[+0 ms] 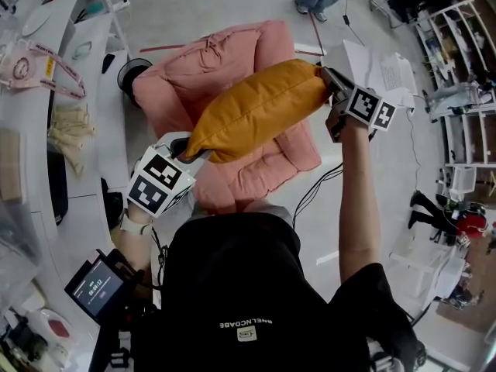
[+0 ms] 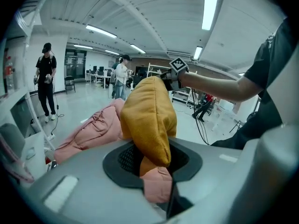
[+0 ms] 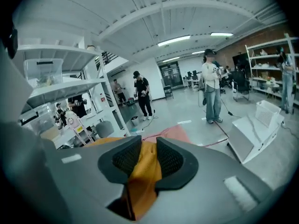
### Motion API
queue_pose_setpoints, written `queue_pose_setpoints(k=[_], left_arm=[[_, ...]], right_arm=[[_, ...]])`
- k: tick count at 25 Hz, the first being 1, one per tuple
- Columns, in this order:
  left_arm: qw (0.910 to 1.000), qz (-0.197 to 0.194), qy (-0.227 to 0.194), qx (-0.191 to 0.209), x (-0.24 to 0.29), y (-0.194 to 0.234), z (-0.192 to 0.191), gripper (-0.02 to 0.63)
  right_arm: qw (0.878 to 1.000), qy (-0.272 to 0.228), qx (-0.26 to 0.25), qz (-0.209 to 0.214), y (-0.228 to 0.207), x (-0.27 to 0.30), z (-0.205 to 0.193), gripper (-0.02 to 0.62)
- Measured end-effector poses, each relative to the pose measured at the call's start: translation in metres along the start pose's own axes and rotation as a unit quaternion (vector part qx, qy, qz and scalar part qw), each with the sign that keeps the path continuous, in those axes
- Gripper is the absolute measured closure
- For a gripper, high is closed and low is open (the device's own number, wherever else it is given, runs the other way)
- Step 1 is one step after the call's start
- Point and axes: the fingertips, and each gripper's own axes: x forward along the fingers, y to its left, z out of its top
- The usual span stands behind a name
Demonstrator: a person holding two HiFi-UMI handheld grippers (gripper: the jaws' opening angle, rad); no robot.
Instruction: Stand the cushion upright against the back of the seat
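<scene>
The mustard cushion (image 1: pixel 260 107) is held up in the air over the pink seat (image 1: pixel 186 76), slanting between two grippers. The left gripper (image 1: pixel 194 149) has its fingers (image 2: pixel 125 158) pinching the cushion's lower corner. The right gripper (image 1: pixel 329 84) has its fingers (image 3: pixel 172 160) pinching fabric at the upper corner. The seat stands on the grey floor (image 1: pixel 178 6), with a white bench (image 1: pixel 31 153) along its left.
</scene>
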Motion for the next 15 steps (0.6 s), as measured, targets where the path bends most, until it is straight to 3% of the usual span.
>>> queue_pose_setpoints(k=[6, 10, 13, 15], left_arm=[[0.9982, 0.055, -0.009, -0.024, -0.005, 0.053, 0.024, 0.489], [0.9951, 0.081, -0.005, -0.057, 0.001, 0.098, 0.022, 0.491], [0.9912, 0.103, 0.012, -0.082, 0.013, 0.125, 0.01, 0.5], [0.9882, 0.112, 0.009, -0.104, 0.019, 0.14, 0.004, 0.502]], right_arm=[[0.998, 0.013, -0.053, 0.012, 0.009, 0.05, 0.04, 0.497], [0.997, -0.001, -0.078, 0.027, 0.017, 0.095, 0.062, 0.561], [0.994, 0.03, -0.104, 0.033, 0.015, 0.131, 0.053, 0.584], [0.993, 0.025, -0.102, 0.053, 0.015, 0.15, 0.041, 0.584]])
